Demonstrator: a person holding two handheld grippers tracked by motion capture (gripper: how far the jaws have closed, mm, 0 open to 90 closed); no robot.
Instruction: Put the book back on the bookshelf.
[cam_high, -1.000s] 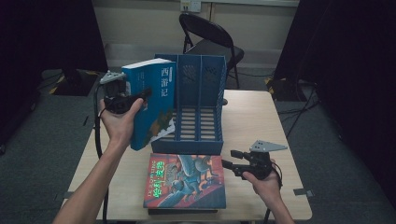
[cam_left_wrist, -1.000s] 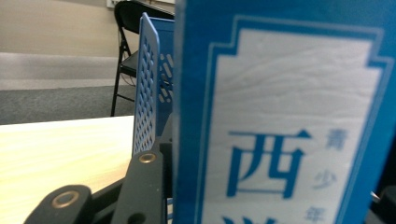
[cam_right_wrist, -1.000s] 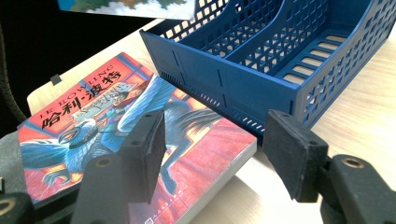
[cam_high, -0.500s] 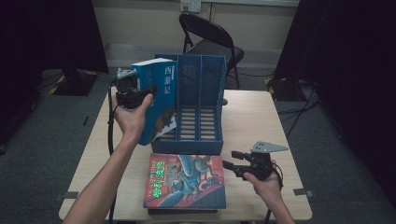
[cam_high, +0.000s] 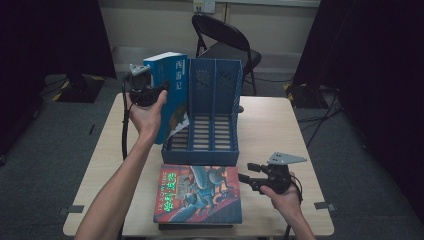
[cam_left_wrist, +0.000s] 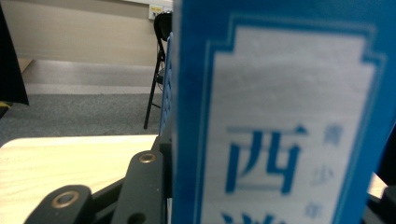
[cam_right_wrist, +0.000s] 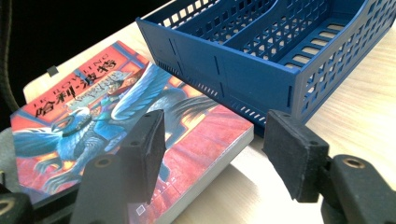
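A blue book (cam_high: 172, 92) with white Chinese lettering on its spine is held upright with my left gripper (cam_high: 150, 91) shut on it. It hangs at the left side of the blue slotted file rack (cam_high: 200, 156); I cannot tell whether its lower edge is inside the left compartment. In the left gripper view the spine (cam_left_wrist: 280, 116) stands close up between the jaws of the left gripper (cam_left_wrist: 266, 200). A red book (cam_high: 200, 195) with a blue winged creature lies flat in front of the rack. My right gripper (cam_high: 245, 178) stands open just right of it, with nothing between the pads of the right gripper (cam_right_wrist: 215, 144).
The wooden table (cam_high: 280, 120) has bare room right of the rack. A black folding chair (cam_high: 225, 42) stands behind the table. The left gripper's cable (cam_high: 123, 130) hangs beside the forearm. In the right gripper view the rack wall (cam_right_wrist: 243, 74) sits just behind the red book (cam_right_wrist: 93, 116).
My left hand has carried the blue book to the right, closer to the rack's left side. The right gripper has stayed where it was.
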